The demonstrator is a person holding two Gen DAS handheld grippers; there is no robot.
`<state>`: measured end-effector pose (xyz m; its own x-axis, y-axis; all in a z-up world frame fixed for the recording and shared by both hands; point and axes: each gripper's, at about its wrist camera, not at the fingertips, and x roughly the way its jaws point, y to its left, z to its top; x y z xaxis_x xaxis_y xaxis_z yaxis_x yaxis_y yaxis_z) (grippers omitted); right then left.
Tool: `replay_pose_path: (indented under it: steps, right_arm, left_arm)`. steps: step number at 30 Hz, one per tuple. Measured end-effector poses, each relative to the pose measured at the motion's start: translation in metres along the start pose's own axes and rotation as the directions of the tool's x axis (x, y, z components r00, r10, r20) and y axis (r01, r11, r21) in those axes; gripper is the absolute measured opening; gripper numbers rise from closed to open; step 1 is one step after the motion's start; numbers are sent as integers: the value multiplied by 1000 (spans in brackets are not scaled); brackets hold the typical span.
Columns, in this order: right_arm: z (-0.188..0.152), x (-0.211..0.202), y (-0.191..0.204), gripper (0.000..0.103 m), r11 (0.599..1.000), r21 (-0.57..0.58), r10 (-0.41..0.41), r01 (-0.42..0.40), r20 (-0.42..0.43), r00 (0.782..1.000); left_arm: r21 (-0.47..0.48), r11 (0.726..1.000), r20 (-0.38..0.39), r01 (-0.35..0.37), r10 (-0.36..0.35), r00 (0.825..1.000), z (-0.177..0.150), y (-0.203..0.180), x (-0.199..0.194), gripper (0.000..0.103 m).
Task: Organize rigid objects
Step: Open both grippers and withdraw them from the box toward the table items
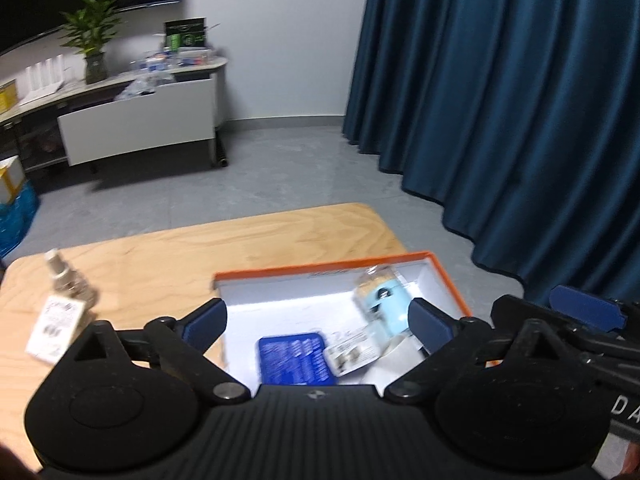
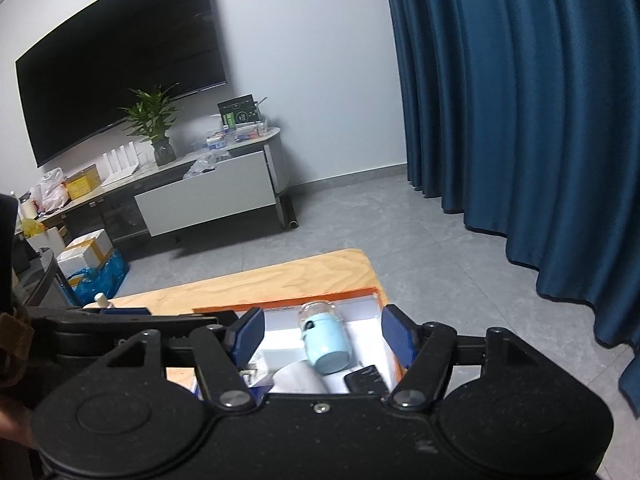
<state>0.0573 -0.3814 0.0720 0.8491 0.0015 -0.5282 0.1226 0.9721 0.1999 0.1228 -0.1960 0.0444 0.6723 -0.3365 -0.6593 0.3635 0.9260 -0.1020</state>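
An orange-rimmed white box (image 1: 320, 270) sits on the wooden table (image 1: 200, 248). Inside it lie a light blue bottle with a clear cap (image 1: 380, 300), a blue flat case (image 1: 294, 358) and a small white packet (image 1: 352, 354). My left gripper (image 1: 318, 322) is open and empty, held above the box. A clear spray bottle with a white label (image 1: 60, 312) stands on the table to the left of the box. In the right wrist view my right gripper (image 2: 324, 336) is open and empty above the same box (image 2: 280, 304), over the blue bottle (image 2: 326, 340) and a dark object (image 2: 366, 380).
A dark blue curtain (image 1: 500, 120) hangs to the right. A TV console (image 2: 200, 188) with a plant (image 2: 154, 124), boxes and clutter stands along the far wall under a large TV (image 2: 120, 80). Grey floor lies beyond the table's far edge.
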Motion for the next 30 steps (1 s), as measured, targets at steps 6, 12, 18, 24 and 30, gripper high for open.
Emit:
replay_pose_path:
  steps: [6, 12, 18, 24, 30]
  right_arm:
    - [-2, -2, 23, 82, 998, -43, 40, -41, -21, 999]
    - [-9, 3, 49, 83, 993, -69, 88, -92, -54, 995]
    - [-18, 10, 78, 83, 983, -107, 135, -146, -100, 986]
    - [-27, 16, 105, 83, 972, -133, 174, -191, -130, 976]
    - [-32, 22, 127, 83, 962, -158, 201, -224, -152, 968]
  left_arm:
    - [-35, 997, -5, -62, 62, 998, -7, 21, -14, 100]
    - [-83, 990, -6, -117, 117, 993, -18, 45, -30, 101]
    - [-134, 978, -28, -162, 160, 987, -27, 74, -40, 101]
    - [-157, 966, -31, -207, 205, 978, -32, 96, -47, 101]
    - [-174, 955, -36, -241, 239, 970, -38, 116, -52, 101]
